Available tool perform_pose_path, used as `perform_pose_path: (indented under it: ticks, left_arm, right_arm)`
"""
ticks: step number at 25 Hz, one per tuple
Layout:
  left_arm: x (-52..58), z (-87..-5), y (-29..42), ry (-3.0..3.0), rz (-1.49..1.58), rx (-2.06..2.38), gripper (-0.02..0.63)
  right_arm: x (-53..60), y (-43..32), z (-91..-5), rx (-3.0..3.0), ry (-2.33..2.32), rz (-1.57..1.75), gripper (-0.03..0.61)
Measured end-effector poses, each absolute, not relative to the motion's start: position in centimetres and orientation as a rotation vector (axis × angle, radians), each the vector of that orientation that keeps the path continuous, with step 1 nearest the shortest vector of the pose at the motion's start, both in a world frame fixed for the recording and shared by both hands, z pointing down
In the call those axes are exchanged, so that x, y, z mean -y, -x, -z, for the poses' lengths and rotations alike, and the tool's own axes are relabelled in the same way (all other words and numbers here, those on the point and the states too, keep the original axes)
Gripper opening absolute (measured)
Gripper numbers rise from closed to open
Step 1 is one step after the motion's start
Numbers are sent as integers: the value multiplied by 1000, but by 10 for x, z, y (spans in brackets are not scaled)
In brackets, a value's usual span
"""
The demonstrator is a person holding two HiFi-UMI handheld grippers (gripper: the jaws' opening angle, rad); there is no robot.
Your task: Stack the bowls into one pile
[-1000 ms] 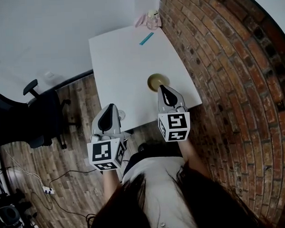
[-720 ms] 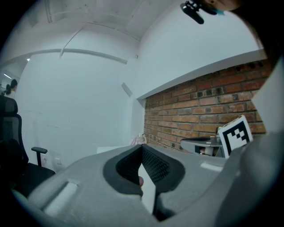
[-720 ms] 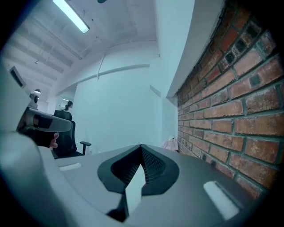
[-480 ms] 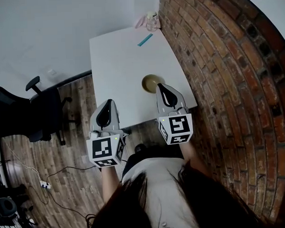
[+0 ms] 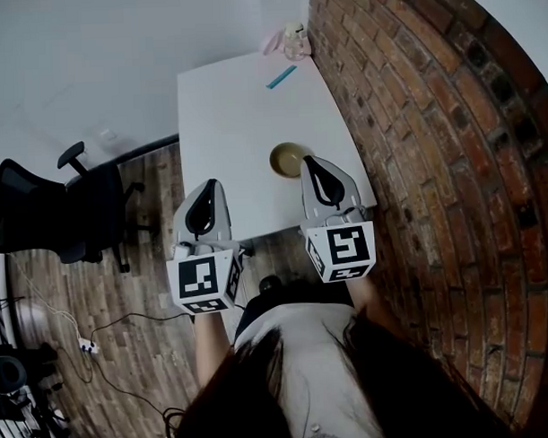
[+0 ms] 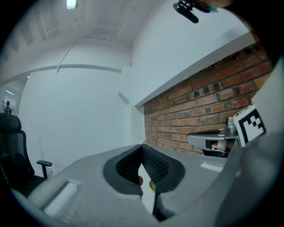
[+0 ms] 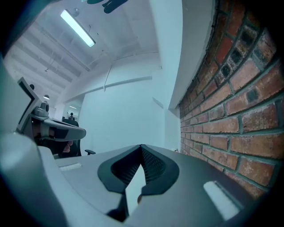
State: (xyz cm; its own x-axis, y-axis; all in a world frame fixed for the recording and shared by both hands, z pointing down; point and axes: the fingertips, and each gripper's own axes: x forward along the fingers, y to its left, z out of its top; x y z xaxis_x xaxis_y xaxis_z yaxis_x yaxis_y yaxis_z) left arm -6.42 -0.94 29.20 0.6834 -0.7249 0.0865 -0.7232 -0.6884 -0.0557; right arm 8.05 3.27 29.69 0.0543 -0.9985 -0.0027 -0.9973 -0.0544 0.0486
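1. The olive bowl [image 5: 287, 158] sits on the white worktop [image 5: 235, 125], close to its right edge and nearer the front edge than the far one.
2. The right gripper [image 5: 312, 165] hovers just beside the bowl's right side, jaws pressed together, holding nothing.
3. The left gripper [image 5: 209, 187] hangs over the worktop's front edge, well apart from the bowl, jaws likewise together and empty.

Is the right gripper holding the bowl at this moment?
No, the right gripper shows its jaws shut with nothing between them, while the bowl rests on the table.
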Motion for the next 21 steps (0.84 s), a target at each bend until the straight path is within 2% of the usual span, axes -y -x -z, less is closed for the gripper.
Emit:
perform_pose_path:
  ticks: [21]
  left_arm:
    - [-6,-288,53,2871,174,-1215,2]
  right_arm:
    - [-43,-85,-291,2136,-2300,52,2]
